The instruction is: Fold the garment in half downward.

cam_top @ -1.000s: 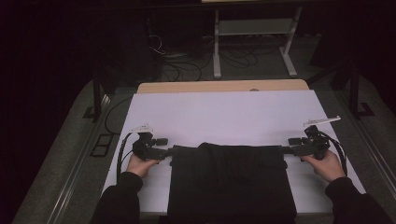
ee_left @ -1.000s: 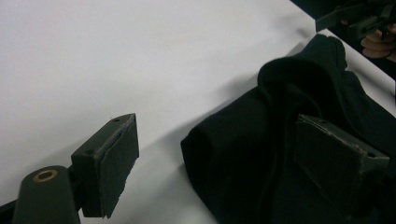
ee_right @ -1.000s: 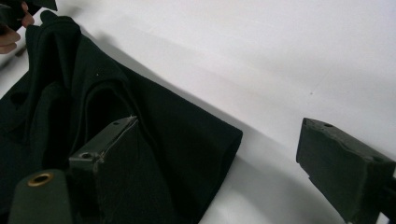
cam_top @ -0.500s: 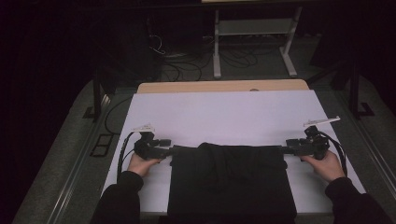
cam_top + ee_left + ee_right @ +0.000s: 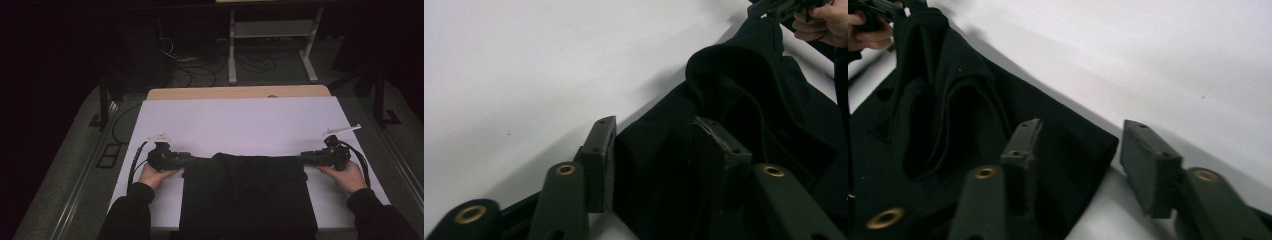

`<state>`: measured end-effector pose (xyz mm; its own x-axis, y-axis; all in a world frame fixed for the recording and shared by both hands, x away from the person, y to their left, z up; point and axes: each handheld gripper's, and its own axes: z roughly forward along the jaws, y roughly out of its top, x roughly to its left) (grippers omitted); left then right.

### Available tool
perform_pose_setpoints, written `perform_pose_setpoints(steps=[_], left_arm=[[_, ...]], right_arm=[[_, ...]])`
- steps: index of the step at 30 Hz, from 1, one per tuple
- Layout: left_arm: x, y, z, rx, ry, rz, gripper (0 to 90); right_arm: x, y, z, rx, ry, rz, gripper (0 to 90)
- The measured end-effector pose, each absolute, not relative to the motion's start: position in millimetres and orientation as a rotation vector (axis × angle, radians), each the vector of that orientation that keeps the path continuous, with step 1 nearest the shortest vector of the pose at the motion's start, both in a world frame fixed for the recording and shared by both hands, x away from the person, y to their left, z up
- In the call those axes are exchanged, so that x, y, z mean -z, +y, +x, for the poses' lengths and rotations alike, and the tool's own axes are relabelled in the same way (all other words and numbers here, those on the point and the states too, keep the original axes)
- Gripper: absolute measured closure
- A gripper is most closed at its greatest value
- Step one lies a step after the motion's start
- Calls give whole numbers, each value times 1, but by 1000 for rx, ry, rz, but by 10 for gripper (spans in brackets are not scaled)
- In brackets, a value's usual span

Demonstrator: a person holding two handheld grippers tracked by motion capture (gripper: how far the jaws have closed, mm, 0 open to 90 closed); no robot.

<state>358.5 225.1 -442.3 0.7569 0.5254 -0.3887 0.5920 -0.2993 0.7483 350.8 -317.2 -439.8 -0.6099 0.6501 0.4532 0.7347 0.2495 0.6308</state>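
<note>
A black garment (image 5: 250,200) lies flat on the white table (image 5: 240,120), reaching its near edge, with a raised fold at its far edge. My left gripper (image 5: 192,161) lies level at the garment's far left corner. In the left gripper view the jaws (image 5: 659,150) have just been closing, with black cloth (image 5: 749,100) filling the gap between them; no firm pinch shows. My right gripper (image 5: 302,159) lies at the far right corner. Its jaws (image 5: 1083,150) have also been closing; the cloth corner (image 5: 948,125) sits between them, with white table showing beside one pad (image 5: 1148,165).
A wooden strip (image 5: 240,92) borders the table's far edge. Beyond it stand a white-framed stand (image 5: 272,45) and loose cables (image 5: 200,70) on the dark floor. Bare white table stretches behind the garment. A hand (image 5: 819,15) holding the other gripper shows far off.
Both pairs of jaws have narrowed around the garment's far corners. The hands and the garment have stayed where they were.
</note>
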Motion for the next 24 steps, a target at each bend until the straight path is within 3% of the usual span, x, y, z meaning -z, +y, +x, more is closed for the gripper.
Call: perform_pose_setpoints(steps=[10, 14, 17, 24], left_arm=[[443, 227, 359, 74, 880, 1983, 683], [442, 228, 359, 76, 881, 1976, 781], [441, 228, 359, 87, 874, 1975, 849], [438, 227, 358, 77, 878, 1969, 871]], right_arm=[[440, -316, 350, 1293, -2418, -1363, 746], [440, -314, 349, 1280, -2420, -1361, 817], [440, -312, 350, 1264, -2432, -1362, 841], [440, -313, 350, 1271, -2415, -1355, 851]])
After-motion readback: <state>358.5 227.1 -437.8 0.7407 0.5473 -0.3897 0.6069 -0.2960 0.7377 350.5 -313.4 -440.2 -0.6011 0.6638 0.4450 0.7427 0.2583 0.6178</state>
